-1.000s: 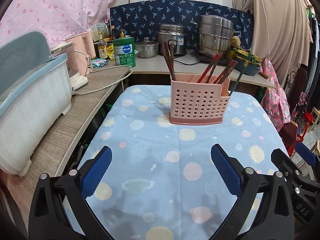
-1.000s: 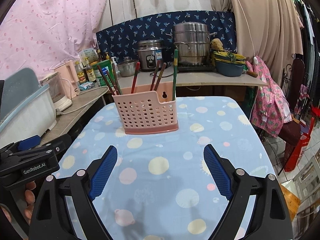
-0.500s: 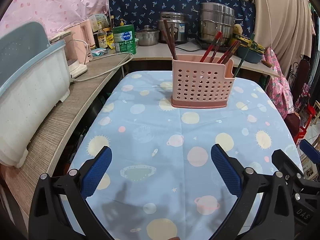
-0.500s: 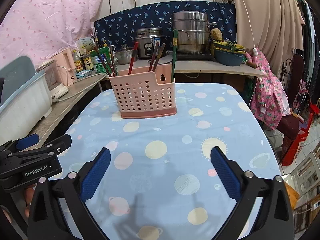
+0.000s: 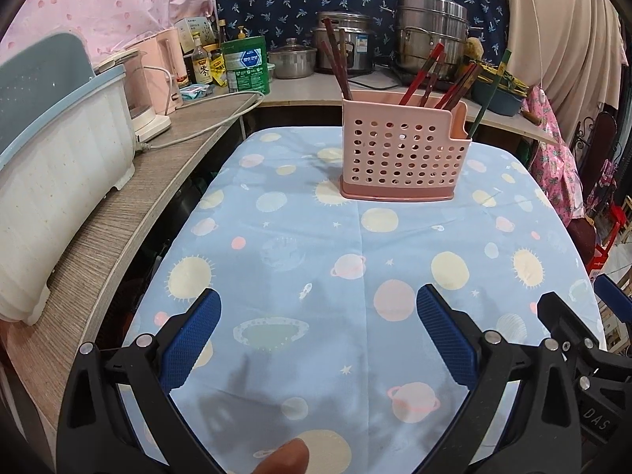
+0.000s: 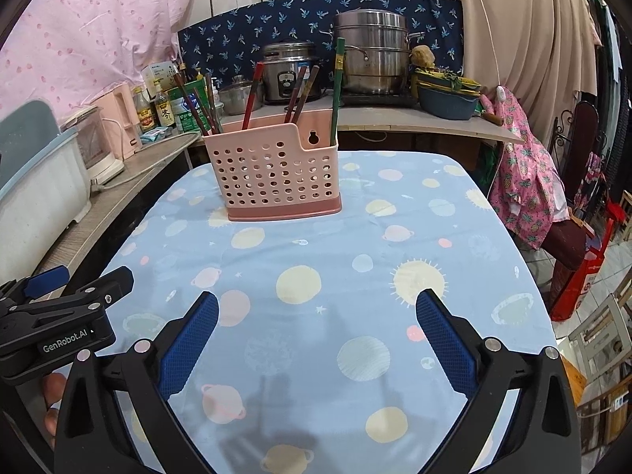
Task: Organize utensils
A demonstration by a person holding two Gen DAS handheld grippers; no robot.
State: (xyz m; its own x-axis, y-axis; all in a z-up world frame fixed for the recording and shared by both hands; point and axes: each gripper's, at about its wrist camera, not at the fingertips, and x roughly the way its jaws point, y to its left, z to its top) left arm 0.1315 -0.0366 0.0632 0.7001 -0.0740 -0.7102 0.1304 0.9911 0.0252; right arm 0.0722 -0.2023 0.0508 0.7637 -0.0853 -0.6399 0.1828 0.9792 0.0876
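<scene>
since a second ago both grippers have pulled back from the pink utensil holder, which now sits smaller and farther off in each wrist view, with more of the blue planet-print tablecloth showing in front of it; the holder and its contents have not shifted

nearest, the left gripper hovers low over the near end of the cloth, well short of the holder, its blue-padded fingers spread wide with nothing between them; a fingertip shows at the bottom edge of its view. the right gripper is held level beside it, aimed at the holder, its fingers equally wide apart and empty. the left gripper's black body appears at the left edge of the right wrist view

the holder stands upright on the far half of the cloth. dark red chopsticks lean out of its left end, more red ones rise from its middle, and a green one stands at its right end

behind the holder, a counter carries a rice cooker and a stacked steel steamer pot
</scene>
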